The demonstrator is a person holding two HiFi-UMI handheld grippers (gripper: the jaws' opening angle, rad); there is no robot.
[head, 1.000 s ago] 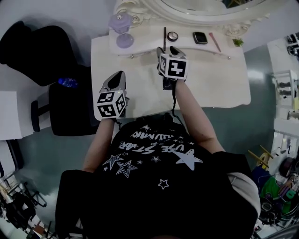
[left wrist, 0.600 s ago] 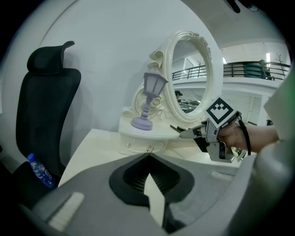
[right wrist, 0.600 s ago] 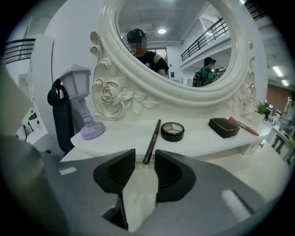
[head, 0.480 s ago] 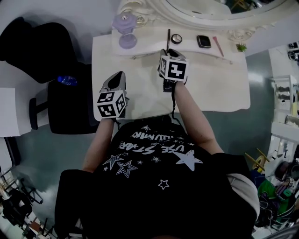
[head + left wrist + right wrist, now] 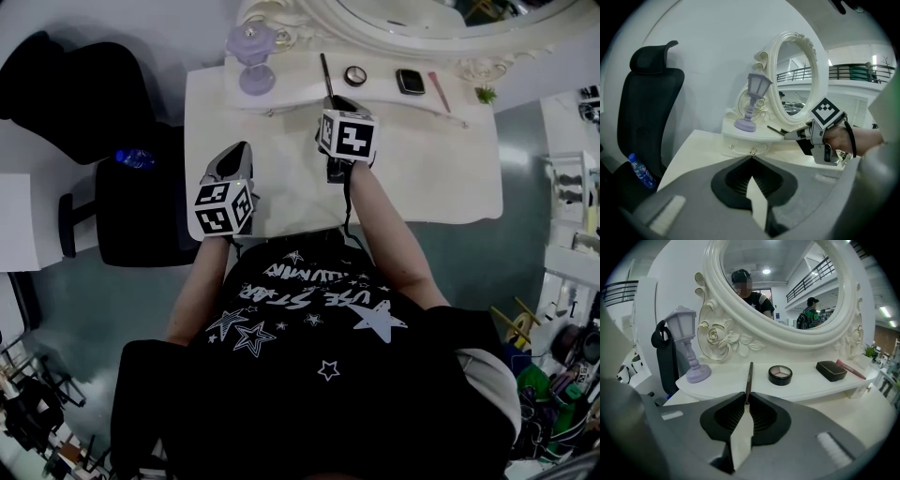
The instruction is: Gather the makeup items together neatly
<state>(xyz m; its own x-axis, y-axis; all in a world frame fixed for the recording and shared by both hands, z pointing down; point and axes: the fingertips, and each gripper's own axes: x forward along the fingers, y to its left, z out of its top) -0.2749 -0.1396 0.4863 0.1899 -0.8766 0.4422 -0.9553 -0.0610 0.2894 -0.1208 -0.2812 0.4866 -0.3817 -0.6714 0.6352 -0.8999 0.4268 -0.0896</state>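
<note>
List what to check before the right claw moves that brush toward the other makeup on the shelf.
1. Grip of the right claw on the brush: ok; its jaws have just been closing, with the brush's near end between them.
2. Whether the brush is off the shelf: cannot tell.
3. Way to the round compact: ok; bare shelf between.
4. Whether the black case and pink pencil lie clear: ok; further right.
5. Position of the left claw: ok; shut, empty, over the table.

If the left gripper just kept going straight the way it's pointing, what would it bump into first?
The left gripper would probably meet the front of the raised white shelf, near its small knobs below the purple lamp; depth is unclear.
</note>
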